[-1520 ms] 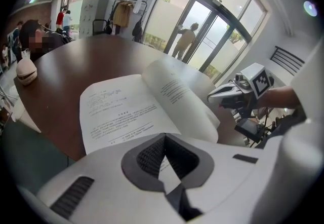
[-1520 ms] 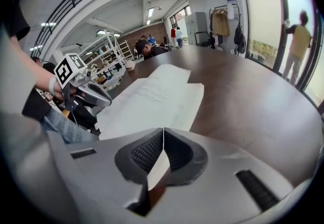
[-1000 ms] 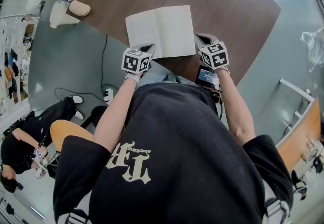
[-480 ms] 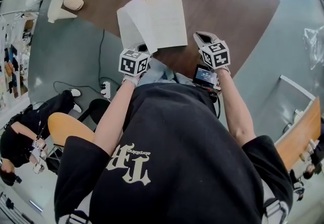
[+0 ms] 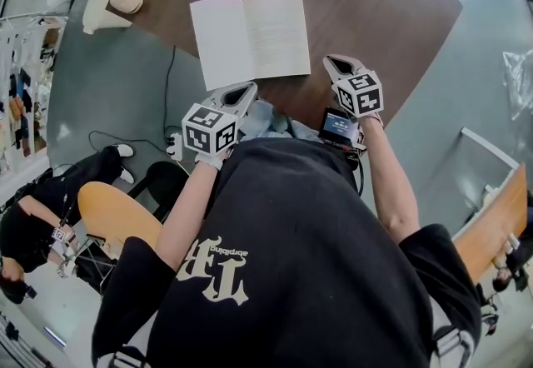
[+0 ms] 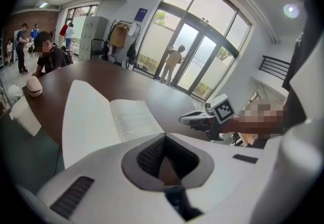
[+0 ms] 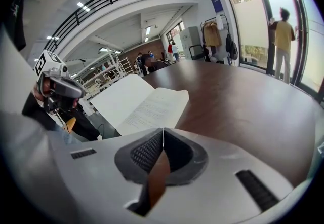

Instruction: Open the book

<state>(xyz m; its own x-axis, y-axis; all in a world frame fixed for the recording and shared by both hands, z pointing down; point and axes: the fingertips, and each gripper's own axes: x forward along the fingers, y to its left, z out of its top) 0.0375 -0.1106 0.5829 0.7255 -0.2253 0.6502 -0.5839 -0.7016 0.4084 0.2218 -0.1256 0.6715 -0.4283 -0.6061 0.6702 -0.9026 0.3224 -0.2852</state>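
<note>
- The book lies open and flat at the tabletop's near edge.
- The left gripper, jaws together and empty, is just short of the book's near edge.
- The right gripper, also pressed together and empty, is beside the book's right corner.

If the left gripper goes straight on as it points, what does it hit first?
Most likely the open book, near edge of its left page, just ahead of the left gripper. Height above the table is unclear, so it might skim over.
</note>
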